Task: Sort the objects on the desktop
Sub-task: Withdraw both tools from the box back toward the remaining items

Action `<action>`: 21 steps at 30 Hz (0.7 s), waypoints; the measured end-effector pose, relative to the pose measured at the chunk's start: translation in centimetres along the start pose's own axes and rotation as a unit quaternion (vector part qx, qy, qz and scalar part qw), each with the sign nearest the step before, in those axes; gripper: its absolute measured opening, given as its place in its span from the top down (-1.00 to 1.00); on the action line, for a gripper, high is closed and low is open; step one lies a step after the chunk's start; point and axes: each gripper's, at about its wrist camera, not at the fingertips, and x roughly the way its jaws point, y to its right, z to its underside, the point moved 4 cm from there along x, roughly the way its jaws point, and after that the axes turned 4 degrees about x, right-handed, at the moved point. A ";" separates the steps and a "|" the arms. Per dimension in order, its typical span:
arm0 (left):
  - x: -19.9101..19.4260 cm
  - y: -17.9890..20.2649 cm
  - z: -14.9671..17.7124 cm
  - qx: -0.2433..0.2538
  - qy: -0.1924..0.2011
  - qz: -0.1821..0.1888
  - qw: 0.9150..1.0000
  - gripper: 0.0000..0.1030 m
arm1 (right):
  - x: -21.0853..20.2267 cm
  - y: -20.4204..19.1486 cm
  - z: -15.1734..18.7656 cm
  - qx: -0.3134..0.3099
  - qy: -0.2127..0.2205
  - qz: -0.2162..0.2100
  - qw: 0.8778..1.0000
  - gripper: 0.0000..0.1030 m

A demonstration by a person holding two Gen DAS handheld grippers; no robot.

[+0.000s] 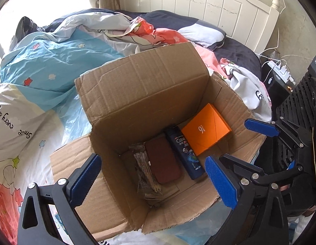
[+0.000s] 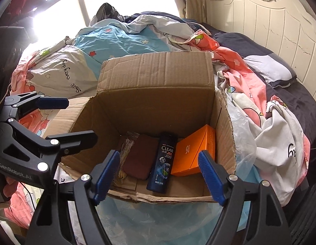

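While both grippers tilt down over the cardboard box [image 1: 137, 94] on the bed, the left gripper [image 1: 154, 175] gapes wide and holds nothing, and the right gripper [image 2: 159, 173] stands partly open, also bare. Along the box floor lie a packet of sticks [image 2: 125, 155], a brown case [image 1: 163, 161], a shampoo bottle [image 2: 162, 163] and an orange box [image 1: 206, 128] at the right wall. Rumpled bedding [image 1: 47, 57] surrounds the carton.
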 end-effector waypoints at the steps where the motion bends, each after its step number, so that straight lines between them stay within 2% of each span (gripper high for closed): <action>1: -0.4 -0.2 0.3 0.001 0.002 -0.002 1.000 -1.00 | -0.3 -0.3 0.1 -0.002 0.002 0.000 1.000 -0.48; 8: -3.6 -1.6 2.1 0.007 0.010 -0.018 1.000 -1.00 | -2.5 -1.7 0.1 0.006 0.015 0.001 1.000 -0.48; 14: -7.2 -2.9 3.4 0.022 0.026 -0.040 0.999 -1.00 | -4.8 -4.4 0.0 -0.006 0.026 0.000 1.000 -0.48; 21: -11.4 -6.0 5.9 -0.008 0.041 -0.046 0.998 -1.00 | -6.3 -8.6 0.4 -0.031 0.030 -0.004 0.999 -0.48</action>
